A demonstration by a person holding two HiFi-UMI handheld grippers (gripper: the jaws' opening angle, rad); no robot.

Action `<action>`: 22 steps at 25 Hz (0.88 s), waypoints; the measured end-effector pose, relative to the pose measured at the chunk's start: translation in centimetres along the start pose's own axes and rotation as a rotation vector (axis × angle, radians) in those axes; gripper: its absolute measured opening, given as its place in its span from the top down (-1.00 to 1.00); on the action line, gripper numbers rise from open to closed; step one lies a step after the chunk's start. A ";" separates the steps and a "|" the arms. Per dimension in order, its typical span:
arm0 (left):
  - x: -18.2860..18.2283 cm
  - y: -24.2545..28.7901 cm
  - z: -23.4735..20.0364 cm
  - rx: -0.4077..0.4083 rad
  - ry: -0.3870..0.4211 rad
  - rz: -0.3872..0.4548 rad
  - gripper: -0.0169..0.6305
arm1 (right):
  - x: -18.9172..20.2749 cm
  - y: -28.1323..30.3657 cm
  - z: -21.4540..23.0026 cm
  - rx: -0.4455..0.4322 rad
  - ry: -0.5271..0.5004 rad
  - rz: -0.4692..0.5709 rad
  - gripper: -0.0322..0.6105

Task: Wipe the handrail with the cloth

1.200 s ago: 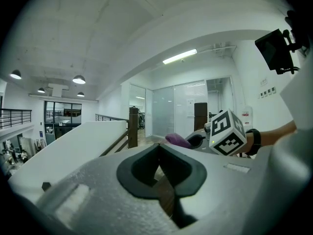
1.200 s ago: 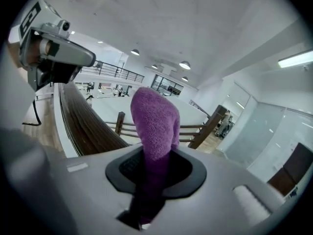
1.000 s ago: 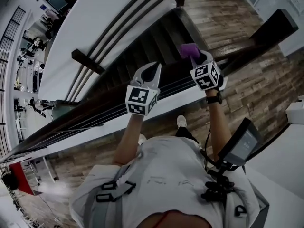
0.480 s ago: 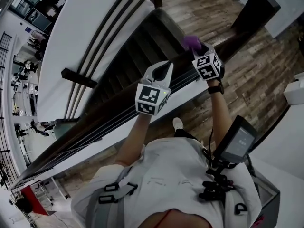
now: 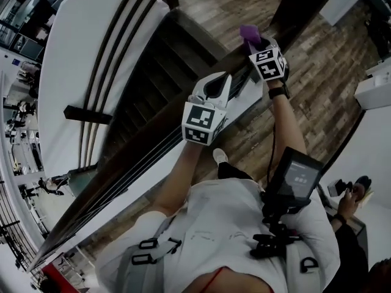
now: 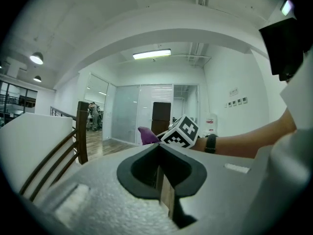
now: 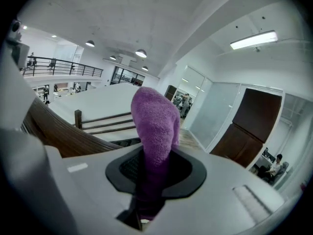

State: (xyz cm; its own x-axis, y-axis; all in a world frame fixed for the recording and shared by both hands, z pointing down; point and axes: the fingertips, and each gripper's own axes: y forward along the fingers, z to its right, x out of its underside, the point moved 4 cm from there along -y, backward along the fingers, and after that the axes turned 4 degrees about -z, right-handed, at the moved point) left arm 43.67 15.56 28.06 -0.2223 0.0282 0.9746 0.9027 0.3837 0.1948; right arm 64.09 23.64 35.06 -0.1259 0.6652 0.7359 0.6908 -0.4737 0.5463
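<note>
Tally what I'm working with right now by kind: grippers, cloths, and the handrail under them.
grippers: 2, the left gripper and the right gripper
cloth: 1, purple
handrail: 1
total: 4

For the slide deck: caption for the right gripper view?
Right tool gripping a purple cloth, dark wooden handrail at left.

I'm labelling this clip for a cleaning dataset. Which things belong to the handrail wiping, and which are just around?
In the job: fluffy purple cloth in the right gripper; dark wooden handrail; left gripper, shut and empty.
Just around: white boxy unit; dark flat screen on the chest rig; brown plank floor.
</note>
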 end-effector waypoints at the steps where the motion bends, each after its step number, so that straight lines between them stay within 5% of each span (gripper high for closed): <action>1: 0.0 0.4 0.4 0.008 0.004 0.005 0.95 | 0.4 0.3 1.2 0.012 0.007 -0.004 0.64; 8: 0.8 3.7 2.0 0.018 0.005 -0.005 0.95 | 3.4 3.0 10.6 0.112 0.083 -0.028 0.64; 15: 1.1 1.4 1.4 -0.030 -0.016 -0.013 0.95 | 4.7 4.5 17.7 0.213 0.097 -0.097 0.64; 22: 2.0 -4.9 -0.2 -0.159 -0.039 0.016 0.95 | 3.9 4.5 19.2 0.252 0.160 -0.120 0.63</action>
State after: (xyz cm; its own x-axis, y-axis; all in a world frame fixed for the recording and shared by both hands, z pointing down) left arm 38.86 13.53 29.10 -0.2190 0.0705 0.9732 0.9525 0.2318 0.1976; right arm 80.36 35.15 32.72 -0.3135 0.5989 0.7369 0.8165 -0.2262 0.5312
